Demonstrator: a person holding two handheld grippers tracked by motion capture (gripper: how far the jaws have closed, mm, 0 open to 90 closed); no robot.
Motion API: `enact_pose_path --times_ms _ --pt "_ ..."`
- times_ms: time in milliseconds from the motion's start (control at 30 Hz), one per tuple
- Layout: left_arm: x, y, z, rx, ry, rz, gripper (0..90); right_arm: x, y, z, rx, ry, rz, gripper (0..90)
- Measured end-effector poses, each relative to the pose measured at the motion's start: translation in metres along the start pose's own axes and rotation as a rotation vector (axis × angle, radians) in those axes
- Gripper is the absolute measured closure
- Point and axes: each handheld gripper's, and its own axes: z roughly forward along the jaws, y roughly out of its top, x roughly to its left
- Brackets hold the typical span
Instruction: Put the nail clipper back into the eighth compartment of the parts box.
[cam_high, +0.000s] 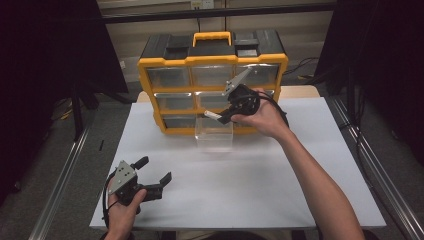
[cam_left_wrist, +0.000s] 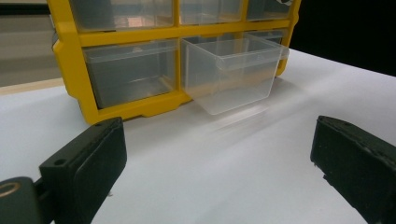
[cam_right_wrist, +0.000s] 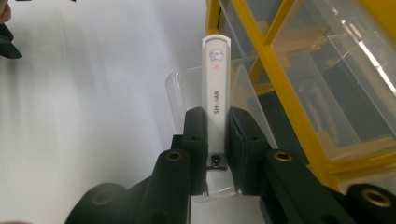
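On the white worktop (cam_high: 280, 195) a clear drawer (cam_high: 215, 135) stands pulled from the yellow cabinet (cam_high: 150, 75). Directly above it, a white clipper (cam_right_wrist: 216, 88) is clamped lengthwise in the right hand-held gripper (cam_right_wrist: 216, 135). The left hand-held gripper (cam_high: 152, 170) is held open, well apart.

Tongs hide the white clipper's (cam_right_wrist: 216, 88) base.

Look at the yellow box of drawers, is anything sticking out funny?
Yes. One clear drawer in the bottom row of the yellow organizer is pulled far out onto the table, while the others sit flush. The right tool holds a white nail clipper above it.
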Motion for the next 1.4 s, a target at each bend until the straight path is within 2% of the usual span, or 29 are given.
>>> enact_pose_path --times_ms 267,500,633,900,1033,1100,1167,1200,1300,1367,1400 --pt "0.000 0.000 0.000 -0.003 0.002 -0.001 3.7 -0.005 0.006 0.005 0.016 -0.008 0.010 77.8" --pt "0.000 0.000 -0.001 -0.002 0.003 0.001 3.7 -0.006 0.008 0.013 0.062 -0.010 0.002 77.8" --pt "0.000 0.000 0.000 -0.002 0.002 0.000 3.7 -0.010 0.008 0.015 0.068 -0.018 0.018 77.8" --pt "0.000 0.000 0.000 0.001 0.003 0.000 3.7 -0.014 0.007 0.023 0.128 -0.032 0.043 77.8" --pt "0.000 0.000 0.000 0.003 0.002 0.001 3.7 -0.016 0.007 0.027 0.142 -0.022 0.051 77.8" --pt "0.000 0.000 0.000 0.002 0.002 -0.001 3.7 -0.019 0.007 0.030 0.151 -0.029 0.030 77.8" --pt "0.000 0.000 0.000 0.002 0.002 -0.001 3.7 -0.020 0.007 0.032 0.176 -0.031 0.041 77.8" --pt "-0.001 0.000 0.000 -0.004 0.002 -0.010 3.7 -0.021 0.006 0.034 0.175 -0.035 0.047 77.8" --pt "0.000 0.000 0.000 0.002 0.003 -0.001 3.7 -0.022 0.005 0.036 0.188 -0.029 0.060 77.8" --pt "0.001 0.000 0.000 0.003 -0.002 0.001 3.7 -0.024 0.004 0.037 0.193 -0.022 0.042 77.8" --pt "0.000 0.000 0.000 0.005 -0.001 0.001 3.7 -0.024 0.004 0.038 0.195 -0.018 0.048 77.8"
